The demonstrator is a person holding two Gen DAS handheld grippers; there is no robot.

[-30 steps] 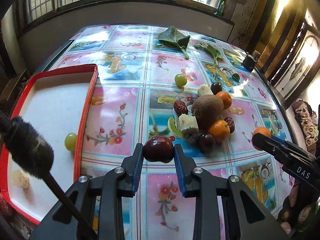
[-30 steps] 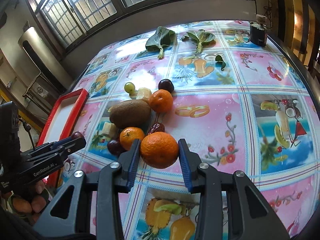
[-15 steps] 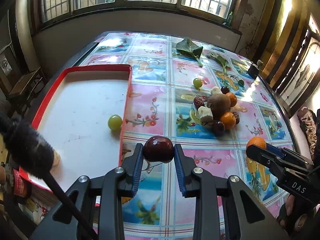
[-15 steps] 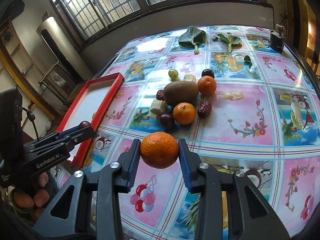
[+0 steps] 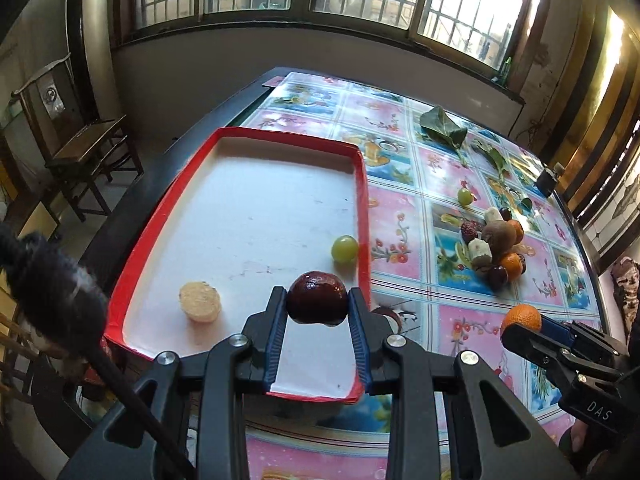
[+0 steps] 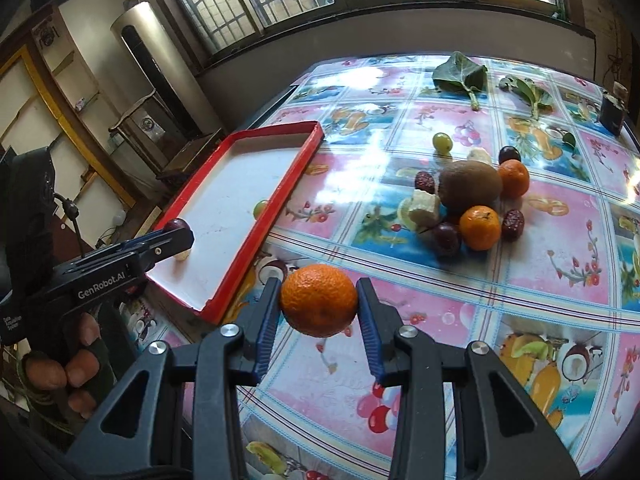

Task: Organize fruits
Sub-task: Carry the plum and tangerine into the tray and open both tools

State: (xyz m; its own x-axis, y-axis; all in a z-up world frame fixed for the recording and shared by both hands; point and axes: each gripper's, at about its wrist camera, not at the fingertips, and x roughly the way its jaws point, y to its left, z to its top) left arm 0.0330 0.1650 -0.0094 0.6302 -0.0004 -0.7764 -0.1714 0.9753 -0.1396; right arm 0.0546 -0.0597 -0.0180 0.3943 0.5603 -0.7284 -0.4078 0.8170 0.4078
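1. In the last second both grippers rose from the table and went left toward the tray (image 5: 362, 184). A second ago they were low beside the fruit pile (image 6: 468, 200); now the pile lies well apart, on the far right.
2. The left gripper (image 5: 318, 300) is closed on a dark plum (image 5: 317, 298) and holds it above the near right part of the tray, just inside the red rim.
3. The right gripper (image 6: 319, 300) is closed on an orange (image 6: 319, 300). It hangs over the tablecloth (image 6: 540, 280), just right of the tray's near corner, not yet above the tray.
4. This means, I think, that the carrying step is almost finished; the plum is ready to be let go, and the orange needs a little more way to the left.
5. The tray already holds a green grape (image 5: 344, 249) near its right rim and a pale round slice (image 5: 199, 302) near its near left corner. The rest of its white floor is bare.
6. On the table a kiwi (image 6: 470, 186), two more oranges, dates, dark plums, pale chunks and one grape (image 6: 442, 142) wait in or near the pile.
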